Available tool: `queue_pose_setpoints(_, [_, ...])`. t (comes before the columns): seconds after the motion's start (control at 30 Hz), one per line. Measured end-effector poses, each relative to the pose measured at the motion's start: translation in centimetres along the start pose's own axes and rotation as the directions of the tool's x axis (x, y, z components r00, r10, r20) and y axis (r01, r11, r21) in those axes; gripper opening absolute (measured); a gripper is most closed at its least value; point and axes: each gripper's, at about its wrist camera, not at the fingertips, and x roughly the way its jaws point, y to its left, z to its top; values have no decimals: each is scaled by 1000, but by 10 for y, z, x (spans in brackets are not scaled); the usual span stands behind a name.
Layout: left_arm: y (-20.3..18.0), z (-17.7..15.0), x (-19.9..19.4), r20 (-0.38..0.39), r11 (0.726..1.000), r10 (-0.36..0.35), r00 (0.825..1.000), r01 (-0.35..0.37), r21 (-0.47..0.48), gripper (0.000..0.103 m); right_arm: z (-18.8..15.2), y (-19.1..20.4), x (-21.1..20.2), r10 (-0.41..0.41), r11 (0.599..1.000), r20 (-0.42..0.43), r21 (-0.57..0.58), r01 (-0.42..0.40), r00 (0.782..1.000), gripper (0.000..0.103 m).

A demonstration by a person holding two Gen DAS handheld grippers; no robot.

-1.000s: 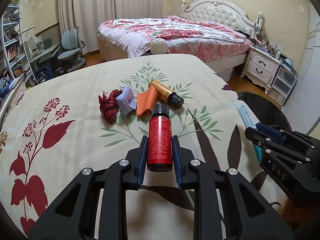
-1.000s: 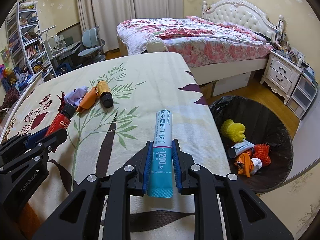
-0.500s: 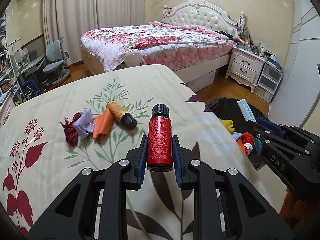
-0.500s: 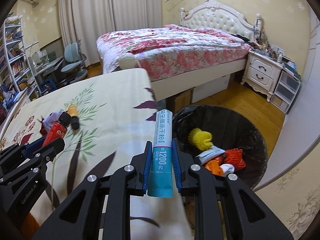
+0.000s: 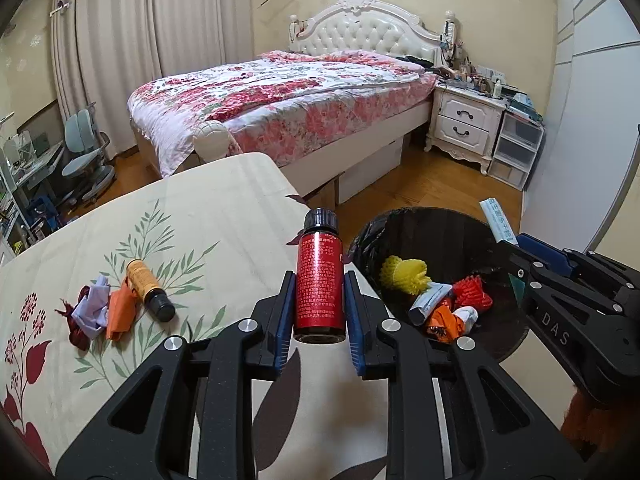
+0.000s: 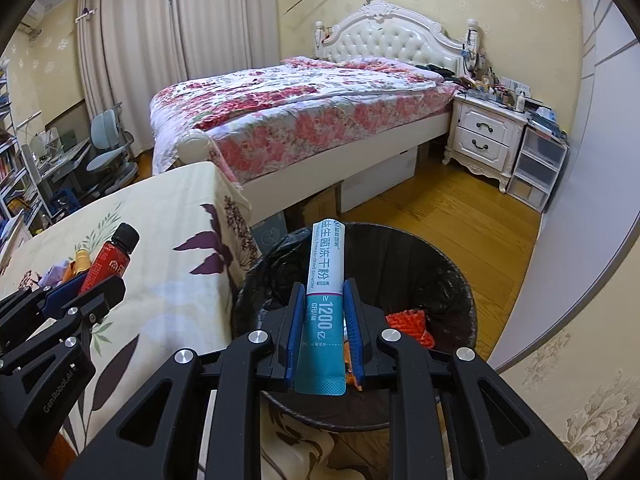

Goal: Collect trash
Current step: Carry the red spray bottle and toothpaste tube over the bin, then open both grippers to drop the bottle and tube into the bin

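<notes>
My left gripper (image 5: pixel 318 312) is shut on a small red bottle (image 5: pixel 319 280) with a black cap, held above the table's right edge. My right gripper (image 6: pixel 323 320) is shut on a white and teal sachet (image 6: pixel 325 300), held over the black-lined trash bin (image 6: pixel 440 264). The bin (image 5: pixel 432 224) holds a yellow net, a red net, a tube and orange scraps. On the floral tablecloth (image 5: pixel 200 216) lie an orange bottle (image 5: pixel 147 289), an orange scrap (image 5: pixel 119 312), a lilac paper wad (image 5: pixel 94 308) and a dark red scrap (image 5: pixel 76 332). The red bottle also shows in the right wrist view (image 6: pixel 108 260).
The bin stands on the wood floor right of the table edge. Behind are a bed (image 5: pixel 288 108) with a floral quilt, a white nightstand (image 5: pixel 464 124), plastic drawers (image 5: pixel 518 148) and a desk chair (image 5: pixel 86 152) at far left.
Both grippers have swung right from over the table toward the bin, each still holding its item. The right gripper's sachet is now over the bin's opening.
</notes>
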Motion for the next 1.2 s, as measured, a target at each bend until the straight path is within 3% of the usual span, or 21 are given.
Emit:
queue_pose_setpoints(0.67, [-55, 18, 60, -56, 997, 18, 998, -13, 78, 23, 1, -43, 38, -20, 998, -48, 55, 22, 999, 21])
queue_pose_setpoints(1.2, [-69, 17, 82, -113, 995, 5, 994, 7, 104, 24, -1, -54, 51, -45, 994, -71, 92, 51, 996, 21])
